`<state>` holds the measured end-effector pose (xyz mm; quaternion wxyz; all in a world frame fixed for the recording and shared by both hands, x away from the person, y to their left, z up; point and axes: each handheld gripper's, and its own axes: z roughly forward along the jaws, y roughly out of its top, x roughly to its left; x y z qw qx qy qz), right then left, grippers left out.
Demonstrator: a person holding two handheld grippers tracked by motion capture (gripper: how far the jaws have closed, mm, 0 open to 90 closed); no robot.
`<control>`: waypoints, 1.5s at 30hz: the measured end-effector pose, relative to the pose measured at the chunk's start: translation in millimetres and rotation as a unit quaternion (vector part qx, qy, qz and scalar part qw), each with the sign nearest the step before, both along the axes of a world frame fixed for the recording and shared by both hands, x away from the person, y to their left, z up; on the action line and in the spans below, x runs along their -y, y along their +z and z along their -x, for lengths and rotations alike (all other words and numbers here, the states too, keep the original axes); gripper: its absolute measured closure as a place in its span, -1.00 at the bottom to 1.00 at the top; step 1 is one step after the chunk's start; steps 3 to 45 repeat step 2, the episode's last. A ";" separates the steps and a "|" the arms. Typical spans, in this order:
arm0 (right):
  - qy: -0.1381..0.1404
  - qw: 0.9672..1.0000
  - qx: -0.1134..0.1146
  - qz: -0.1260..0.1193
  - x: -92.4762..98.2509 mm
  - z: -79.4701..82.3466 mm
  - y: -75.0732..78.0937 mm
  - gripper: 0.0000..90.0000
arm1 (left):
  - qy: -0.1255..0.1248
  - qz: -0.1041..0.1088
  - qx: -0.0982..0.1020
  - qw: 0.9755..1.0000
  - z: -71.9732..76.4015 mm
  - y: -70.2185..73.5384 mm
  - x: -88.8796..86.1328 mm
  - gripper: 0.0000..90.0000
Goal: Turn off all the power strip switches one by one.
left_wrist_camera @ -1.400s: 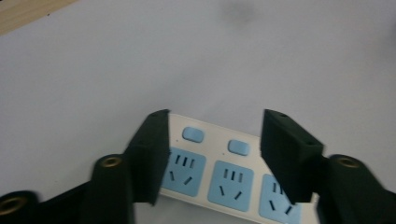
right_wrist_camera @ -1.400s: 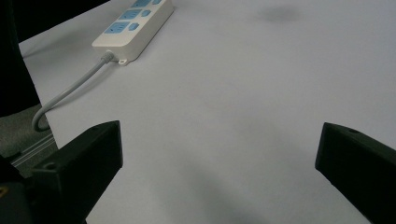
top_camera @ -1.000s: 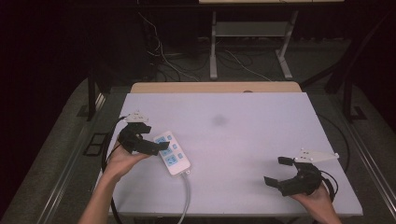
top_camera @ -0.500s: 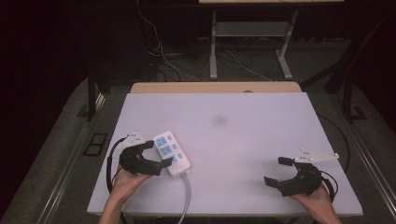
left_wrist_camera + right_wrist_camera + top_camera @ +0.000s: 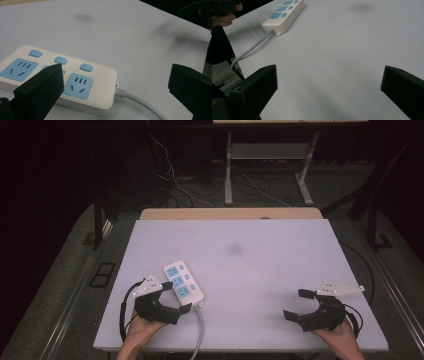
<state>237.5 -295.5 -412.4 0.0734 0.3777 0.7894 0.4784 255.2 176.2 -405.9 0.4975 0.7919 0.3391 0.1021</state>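
A white power strip (image 5: 184, 282) with blue sockets and blue switches lies flat on the left part of the white table (image 5: 260, 270). Its grey cable (image 5: 200, 330) runs off the front edge. My left gripper (image 5: 176, 297) is open at the strip's near end, with one jaw over the strip's left side and the other by the cable exit. In the left gripper view the strip (image 5: 82, 82) lies low between the wide-open jaws of the left gripper (image 5: 116, 73). My right gripper (image 5: 297, 304) is open near the front right corner, holding nothing. The right gripper view shows the strip (image 5: 284, 15) far off.
A dark smudge (image 5: 234, 249) marks the table's middle. A wooden board (image 5: 230, 213) lines the far edge. Beyond it stand a metal frame (image 5: 270, 155) and loose floor cables (image 5: 180, 175). Rails run along both sides of the table.
My left gripper has drawn back toward the front edge, from the strip's left side to its near end. The strip and the right gripper have stayed put.
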 end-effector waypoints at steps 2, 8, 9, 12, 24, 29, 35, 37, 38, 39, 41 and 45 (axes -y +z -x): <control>0.001 1.000 0.000 0.001 0.1 0.4 -0.2 -0.99 | 0.001 -0.003 -0.001 1.000 -0.6 -2.0 0.1 -1.00; 0.001 1.000 0.000 0.001 0.1 0.4 -0.2 -0.99 | 0.001 -0.003 -0.001 1.000 -0.6 -2.0 0.1 -1.00; 0.001 1.000 0.000 0.001 0.1 0.4 -0.2 -0.99 | 0.001 -0.003 -0.001 1.000 -0.6 -2.0 0.1 -1.00; 0.001 1.000 0.000 0.001 0.1 0.4 -0.2 -0.99 | 0.001 -0.003 -0.001 1.000 -0.6 -2.0 0.1 -1.00; 0.001 1.000 0.000 0.001 0.1 0.4 -0.2 -0.99 | 0.001 -0.003 -0.001 1.000 -0.6 -2.0 0.1 -1.00; 0.001 1.000 0.000 0.001 0.1 0.4 -0.2 -0.99 | 0.001 -0.003 -0.001 1.000 -0.6 -2.0 0.1 -1.00; 0.001 1.000 0.000 0.001 0.1 0.4 -0.2 -0.99 | 0.001 -0.003 -0.001 1.000 -0.6 -2.0 0.1 -1.00; 0.001 1.000 0.000 0.001 0.1 0.4 -0.2 -0.99 | 0.001 -0.003 -0.001 1.000 -0.6 -2.0 0.1 -1.00; 0.001 1.000 0.000 0.001 0.1 0.4 -0.2 -0.99 | 0.001 -0.003 -0.001 1.000 -0.6 -2.0 0.1 -1.00; 0.001 1.000 0.000 0.001 0.1 0.4 -0.2 -0.99 | 0.001 -0.003 -0.001 1.000 -0.6 -2.0 0.1 -1.00; 0.001 1.000 0.000 0.001 0.1 0.4 -0.2 -0.99 | 0.001 -0.003 -0.001 1.000 -0.6 -2.0 0.1 -1.00; 0.001 1.000 0.000 0.001 0.1 0.4 -0.2 -0.99 | 0.001 -0.003 -0.001 1.000 -0.6 -2.0 0.1 -1.00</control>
